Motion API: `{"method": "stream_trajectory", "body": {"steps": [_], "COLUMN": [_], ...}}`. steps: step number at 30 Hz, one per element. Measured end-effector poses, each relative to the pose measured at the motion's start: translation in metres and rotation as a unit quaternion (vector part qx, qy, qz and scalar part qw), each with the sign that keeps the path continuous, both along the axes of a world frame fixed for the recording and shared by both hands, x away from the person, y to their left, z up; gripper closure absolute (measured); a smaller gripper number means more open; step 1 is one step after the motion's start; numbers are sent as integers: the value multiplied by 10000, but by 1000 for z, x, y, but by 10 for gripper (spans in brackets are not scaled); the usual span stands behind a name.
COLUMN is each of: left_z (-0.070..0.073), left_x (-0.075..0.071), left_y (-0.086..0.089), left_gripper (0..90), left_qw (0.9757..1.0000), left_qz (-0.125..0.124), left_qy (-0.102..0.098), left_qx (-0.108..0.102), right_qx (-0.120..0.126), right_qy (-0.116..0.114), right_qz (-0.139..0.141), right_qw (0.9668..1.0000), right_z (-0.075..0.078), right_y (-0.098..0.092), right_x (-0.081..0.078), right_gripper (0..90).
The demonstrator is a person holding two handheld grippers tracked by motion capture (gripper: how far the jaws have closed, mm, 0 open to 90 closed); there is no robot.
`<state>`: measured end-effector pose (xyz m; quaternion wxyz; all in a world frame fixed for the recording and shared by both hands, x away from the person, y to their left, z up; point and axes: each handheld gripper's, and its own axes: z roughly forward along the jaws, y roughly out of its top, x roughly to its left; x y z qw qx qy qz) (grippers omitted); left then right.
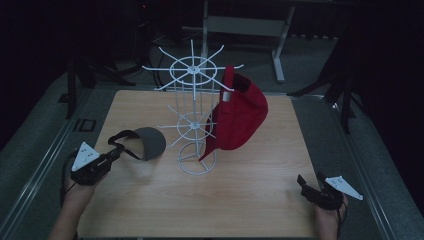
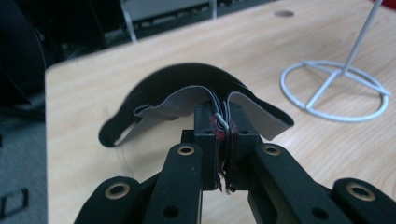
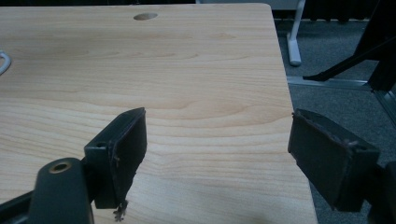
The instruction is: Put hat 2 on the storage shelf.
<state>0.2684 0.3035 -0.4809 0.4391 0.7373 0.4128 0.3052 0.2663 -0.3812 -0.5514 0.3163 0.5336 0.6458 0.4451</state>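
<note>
A dark grey sun visor hangs just above the left part of the wooden table. My left gripper is shut on its strap. In the left gripper view the jaws pinch the folded grey strap, and the dark brim curves beyond it. A white wire hat rack stands mid-table with a red cap hung on its right side. My right gripper rests near the front right corner, open, nothing between its pads.
The rack's ring base lies to the right of the visor. A round cable hole sits near the table's far edge. Beyond the table stand a grey desk frame and dark stands on grey carpet.
</note>
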Motion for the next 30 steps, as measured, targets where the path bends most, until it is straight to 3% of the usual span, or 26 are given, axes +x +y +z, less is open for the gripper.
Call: {"method": "stream_trajectory", "body": {"steps": [12, 16, 21, 30], "left_z": [37, 48, 61, 94], "left_x": [9, 9, 7, -3], "left_y": [-11, -12, -15, -15], "left_gripper": [865, 864, 864, 864], "left_qw": [9986, 9978, 9964, 9942], "left_qz": [-340, -431, -506, -666], "left_qy": [-392, -507, -649, -842], "left_qx": [35, -84, -216, -107], "right_qx": [29, 46, 68, 98], "right_qy": [-5, -18, -29, -32], "right_qz": [11, 13, 5, 24], "right_qw": [10000, 10000, 10000, 9999], "right_z": [0, 0, 0, 0], "right_y": [-1, -1, -1, -2], "right_x": [0, 0, 0, 0], "right_gripper": [192, 192, 192, 192]}}
